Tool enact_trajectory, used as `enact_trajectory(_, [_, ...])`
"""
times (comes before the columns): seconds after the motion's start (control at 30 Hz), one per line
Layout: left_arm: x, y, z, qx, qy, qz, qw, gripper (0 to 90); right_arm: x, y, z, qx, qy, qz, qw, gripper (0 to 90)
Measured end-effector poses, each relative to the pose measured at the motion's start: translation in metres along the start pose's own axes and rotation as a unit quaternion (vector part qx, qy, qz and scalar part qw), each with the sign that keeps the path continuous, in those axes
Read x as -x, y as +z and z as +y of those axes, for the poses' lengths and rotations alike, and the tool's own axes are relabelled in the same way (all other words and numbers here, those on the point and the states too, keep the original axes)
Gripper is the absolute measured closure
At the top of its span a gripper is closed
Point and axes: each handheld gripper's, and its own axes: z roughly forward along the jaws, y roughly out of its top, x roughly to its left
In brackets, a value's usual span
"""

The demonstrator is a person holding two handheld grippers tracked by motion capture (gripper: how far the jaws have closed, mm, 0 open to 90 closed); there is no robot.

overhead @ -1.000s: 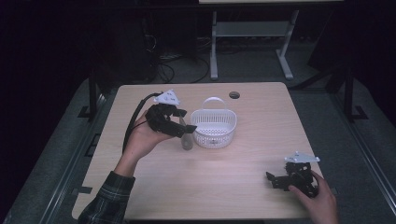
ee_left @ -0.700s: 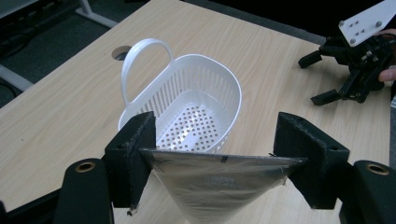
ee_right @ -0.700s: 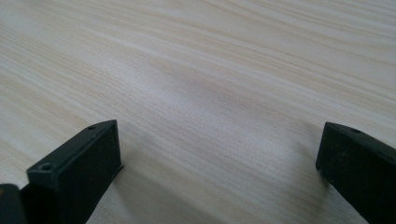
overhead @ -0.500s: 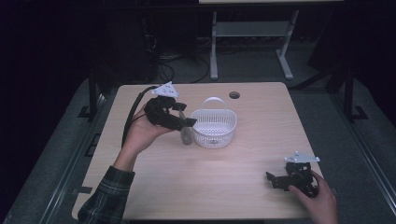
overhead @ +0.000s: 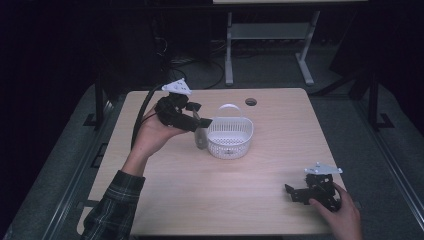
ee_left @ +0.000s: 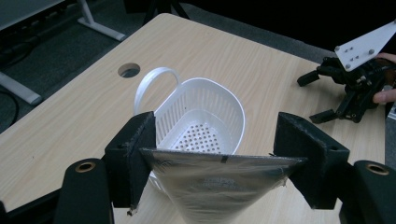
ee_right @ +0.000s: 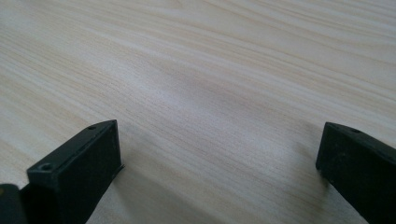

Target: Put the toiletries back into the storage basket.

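Observation:
My left gripper is shut on a clear, greyish plastic pouch, which hangs from the jaws just left of a white perforated basket. In the left gripper view the pouch's flat top edge spans the two jaws of the left gripper and narrows downward. The basket stands right behind it with its handle up and is empty. My right gripper rests on the table at the front right. In its own view the right gripper is open over bare wood.
A round cable hole sits near the table's far edge behind the basket. A white desk frame stands on the floor beyond the table. A black cable trails from the left gripper over the table's left side.
The left gripper has risen and shifted slightly toward the basket, lifting the pouch with it. The right gripper has stayed where it was.

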Motion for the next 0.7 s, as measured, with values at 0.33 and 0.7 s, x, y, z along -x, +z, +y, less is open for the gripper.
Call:
enact_trajectory(0.33, [-0.003,0.005,0.014,0.005,0.001,-0.001,1.0,29.4,0.0,0.0,0.0,0.0,0.0,0.0,1.0,0.0])
enact_trajectory(0.7, [-0.005,0.018,0.025,0.013,0.006,0.001,0.9999,29.4,0.0,0.0,0.0,0.0,0.0,0.0,1.0,0.0])
